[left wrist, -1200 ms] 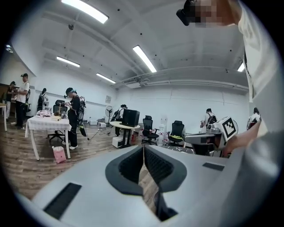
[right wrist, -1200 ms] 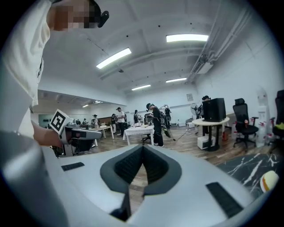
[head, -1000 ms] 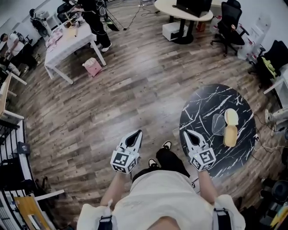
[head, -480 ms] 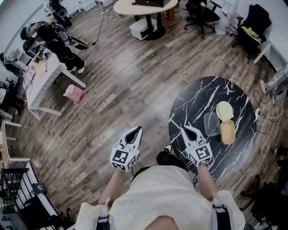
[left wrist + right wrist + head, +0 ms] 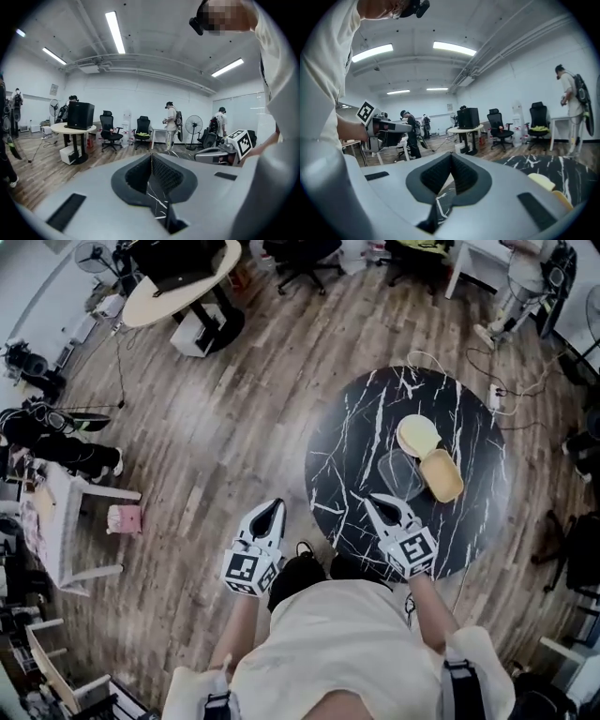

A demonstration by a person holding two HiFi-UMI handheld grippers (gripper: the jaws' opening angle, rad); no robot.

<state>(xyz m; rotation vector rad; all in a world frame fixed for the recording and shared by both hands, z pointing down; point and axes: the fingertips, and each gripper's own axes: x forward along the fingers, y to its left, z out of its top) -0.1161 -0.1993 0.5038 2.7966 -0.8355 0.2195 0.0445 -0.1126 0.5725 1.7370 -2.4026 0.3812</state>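
In the head view both grippers are held out at waist height. My left gripper [image 5: 274, 506] hangs over the wooden floor, jaws shut with nothing between them. My right gripper [image 5: 369, 499] is shut and empty over the near edge of a round black marble table [image 5: 356, 442]. On that table lie a pale yellow lid [image 5: 417, 435], a tan-yellow container [image 5: 442, 475] beside it and a clear piece [image 5: 396, 469]. The right gripper view shows the yellow lid [image 5: 541, 181] low at the right. The jaws meet at the tip in both the left gripper [image 5: 151, 155] and right gripper [image 5: 451, 155] views.
A beige round table with a monitor [image 5: 176, 283] stands at the far left, with office chairs [image 5: 298, 251] behind it. A white table [image 5: 53, 532] and a pink bag [image 5: 125, 519] are at the left. Cables [image 5: 500, 388] trail past the marble table. People stand around the room.
The person has turned to the right: the marble table has swung from the far right to just in front of the right gripper. Both grippers stay shut and side by side.
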